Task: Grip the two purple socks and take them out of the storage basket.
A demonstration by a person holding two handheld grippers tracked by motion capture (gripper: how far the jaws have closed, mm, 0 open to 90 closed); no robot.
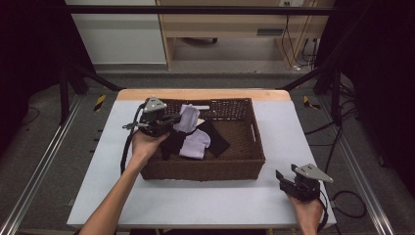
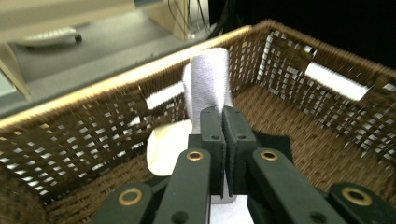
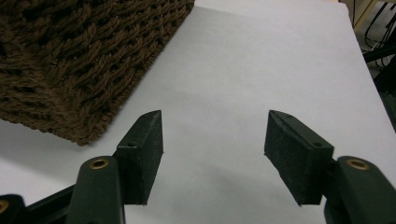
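A brown wicker basket (image 1: 257, 142) stands on the white table (image 1: 205, 200). My left gripper (image 1: 177, 119) is over the basket's left part, shut on a pale lavender sock (image 1: 188, 119) that hangs lifted from the pile. In the left gripper view the jaws (image 2: 223, 116) meet on that sock (image 2: 209, 79), which stands up past the tips. A second lavender sock (image 1: 195, 143) and black socks (image 1: 218, 139) lie on the basket floor. My right gripper (image 1: 284, 178) rests at the table's near right, open with nothing between its jaws (image 3: 215, 135).
The basket's woven corner (image 3: 79, 60) sits left of the right gripper, with bare white table (image 3: 261, 56) ahead of it. A cream-coloured item (image 2: 166, 144) lies by the basket wall (image 2: 84, 135). Metal frame rails flank the table.
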